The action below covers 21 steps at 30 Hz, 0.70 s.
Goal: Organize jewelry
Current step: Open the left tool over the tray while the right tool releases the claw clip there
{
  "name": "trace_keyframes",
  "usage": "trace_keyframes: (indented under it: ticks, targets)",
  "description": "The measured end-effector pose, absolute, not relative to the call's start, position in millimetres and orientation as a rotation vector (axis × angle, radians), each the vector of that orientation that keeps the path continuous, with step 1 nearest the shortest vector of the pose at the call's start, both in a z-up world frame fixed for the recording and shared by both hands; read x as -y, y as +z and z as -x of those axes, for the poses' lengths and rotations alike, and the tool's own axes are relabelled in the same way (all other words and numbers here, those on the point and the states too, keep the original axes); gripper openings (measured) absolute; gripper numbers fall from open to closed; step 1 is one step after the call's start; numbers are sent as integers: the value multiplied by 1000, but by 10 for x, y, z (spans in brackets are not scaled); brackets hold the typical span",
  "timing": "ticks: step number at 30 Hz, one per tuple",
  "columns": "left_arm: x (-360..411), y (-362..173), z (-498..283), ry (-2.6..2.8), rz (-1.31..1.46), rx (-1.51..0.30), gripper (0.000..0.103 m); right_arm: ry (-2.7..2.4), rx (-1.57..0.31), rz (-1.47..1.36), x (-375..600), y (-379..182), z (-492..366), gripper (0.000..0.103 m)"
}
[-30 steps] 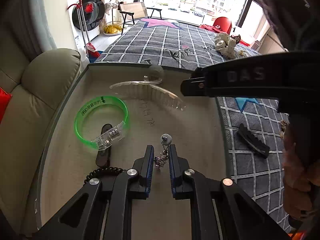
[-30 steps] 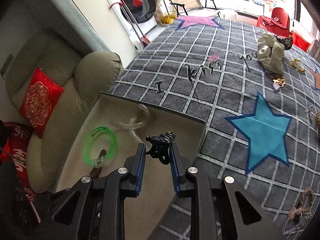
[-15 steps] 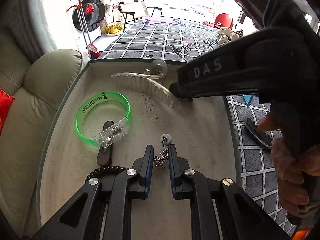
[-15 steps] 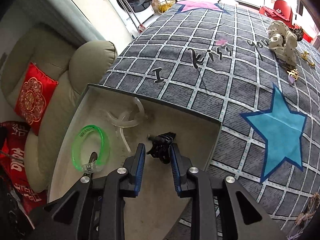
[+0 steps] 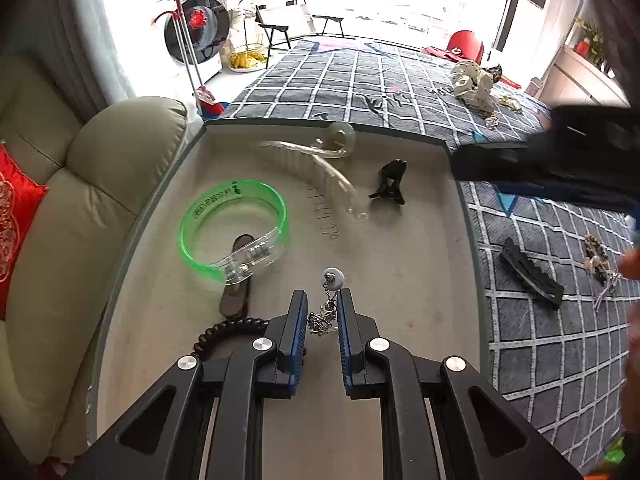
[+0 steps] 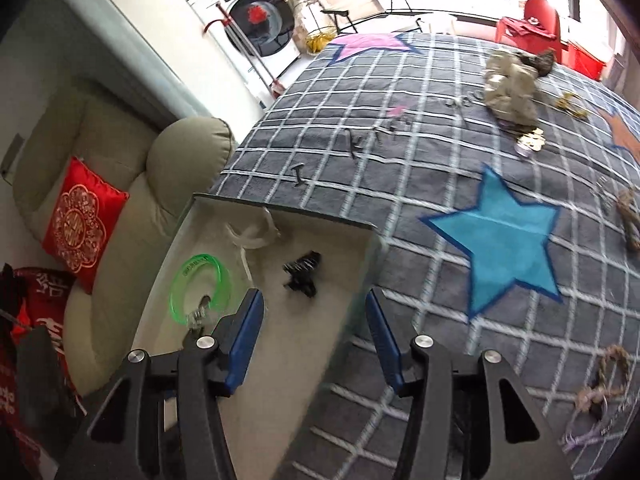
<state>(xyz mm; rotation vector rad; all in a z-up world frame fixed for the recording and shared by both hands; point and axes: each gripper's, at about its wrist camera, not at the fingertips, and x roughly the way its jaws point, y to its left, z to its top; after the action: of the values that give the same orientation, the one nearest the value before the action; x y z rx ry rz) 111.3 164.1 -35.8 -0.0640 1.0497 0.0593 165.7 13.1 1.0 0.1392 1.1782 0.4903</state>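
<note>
My left gripper (image 5: 322,316) is shut on a silver pearl earring (image 5: 326,308), held low over the beige tray (image 5: 400,320). In the tray lie a green bangle (image 5: 232,224), a clear hair claw (image 5: 316,160), a dark barrette (image 5: 236,280) and a small black hair claw (image 5: 390,182). My right gripper (image 6: 314,340) is open and empty above the tray's right edge (image 6: 352,304), with the black hair claw (image 6: 302,272) lying on the tray floor ahead of it. The green bangle (image 6: 202,284) shows to its left.
The tray sits on a grey checked blanket (image 6: 460,168) with a blue star. On the blanket lie a black hair clip (image 5: 530,268), a cream scrunchie (image 6: 510,88), gold pieces (image 6: 532,138) and braided bracelets (image 6: 604,380). A beige sofa (image 5: 72,208) lies left.
My right gripper opened and let go of the black hair claw, which now lies in the tray, and pulled back to the right. My left gripper stayed still, holding the earring.
</note>
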Motion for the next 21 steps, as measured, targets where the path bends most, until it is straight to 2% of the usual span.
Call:
trace_keyframes:
  ticks: [12, 14, 15, 16, 21]
  targets:
    - [-1641, -356, -1091, 85, 44, -1041, 18, 381, -1142, -239, 800, 49, -1167, 57]
    - [-1638, -326, -1081, 91, 47, -1033, 65, 357, -1134, -248, 963, 54, -1104, 57]
    - [-1645, -301, -1060, 104, 49, -1015, 100, 346, -1130, -251, 1035, 56, -1077, 57]
    - [-1647, -231, -1015, 128, 45, -970, 103, 336, -1125, -256, 1111, 61, -1047, 57]
    - [-1618, -111, -1005, 125, 31, -950, 103, 293, -1104, -270, 1388, 90, -934, 57]
